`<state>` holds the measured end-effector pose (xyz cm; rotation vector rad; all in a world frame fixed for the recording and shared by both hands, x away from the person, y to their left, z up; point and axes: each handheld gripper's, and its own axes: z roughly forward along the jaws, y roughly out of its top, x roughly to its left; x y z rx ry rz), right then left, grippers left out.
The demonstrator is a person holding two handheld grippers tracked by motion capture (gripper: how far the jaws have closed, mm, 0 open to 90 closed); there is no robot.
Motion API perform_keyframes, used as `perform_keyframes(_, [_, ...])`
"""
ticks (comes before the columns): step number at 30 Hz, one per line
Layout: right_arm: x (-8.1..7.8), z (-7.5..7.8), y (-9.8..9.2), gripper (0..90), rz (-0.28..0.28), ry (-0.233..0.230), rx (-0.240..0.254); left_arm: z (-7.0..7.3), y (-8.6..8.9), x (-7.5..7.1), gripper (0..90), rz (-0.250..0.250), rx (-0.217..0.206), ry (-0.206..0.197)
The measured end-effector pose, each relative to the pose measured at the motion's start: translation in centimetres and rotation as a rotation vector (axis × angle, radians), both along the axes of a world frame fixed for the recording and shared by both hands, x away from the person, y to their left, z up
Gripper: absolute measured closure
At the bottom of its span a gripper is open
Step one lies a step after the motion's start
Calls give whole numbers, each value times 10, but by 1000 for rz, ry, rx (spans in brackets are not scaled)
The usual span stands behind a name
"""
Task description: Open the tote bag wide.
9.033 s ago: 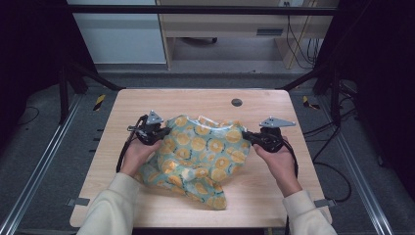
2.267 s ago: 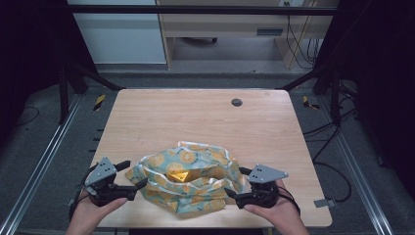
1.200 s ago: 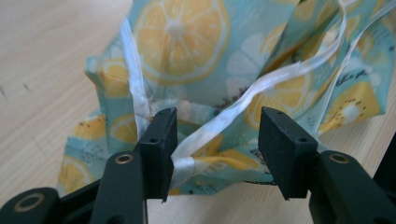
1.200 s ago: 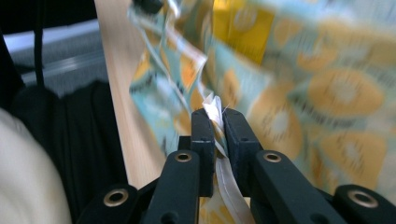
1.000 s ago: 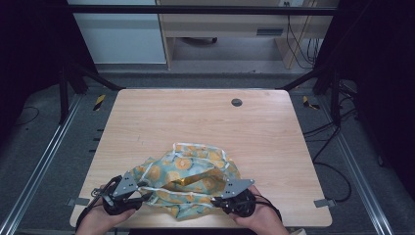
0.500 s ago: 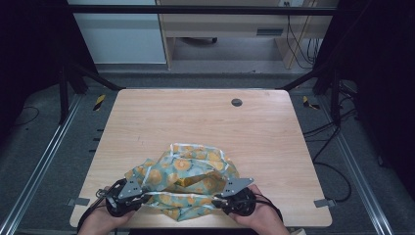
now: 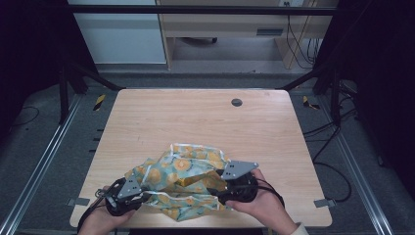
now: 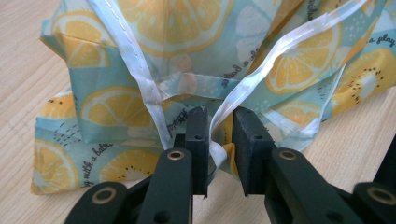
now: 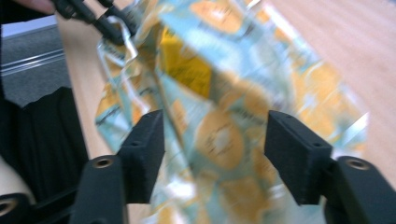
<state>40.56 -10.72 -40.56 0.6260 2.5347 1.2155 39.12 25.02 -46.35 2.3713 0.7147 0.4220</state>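
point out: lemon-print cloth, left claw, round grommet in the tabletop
lemon-print cloth (image 7: 188,166), high view, top fold.
left claw (image 8: 219,147), left gripper view, between the tips, at the white trim.
round grommet (image 7: 237,102), high view, its centre.

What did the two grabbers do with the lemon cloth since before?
They dragged the lemon cloth from mid-table to the near edge, folding it up. The right gripper has just opened off it and lifted; the left gripper still pinches its white trim. The table stayed put.
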Motion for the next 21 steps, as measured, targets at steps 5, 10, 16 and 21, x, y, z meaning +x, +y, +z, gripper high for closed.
perform_keyframes(5, [23,10,10,281,-4,-37,-36,0,1,1,772,6,-4,-5])
perform_keyframes(10, [48,2,18,198,-4,-46,-101,0,2,1,779,-3,0,-4])
perform_keyframes(16, [57,-2,30,501,48,3,-130,2,4,1,818,15,-15,-13])
perform_keyframes(21, [65,8,40,775,50,28,-89,5,7,1,831,21,-20,-20])
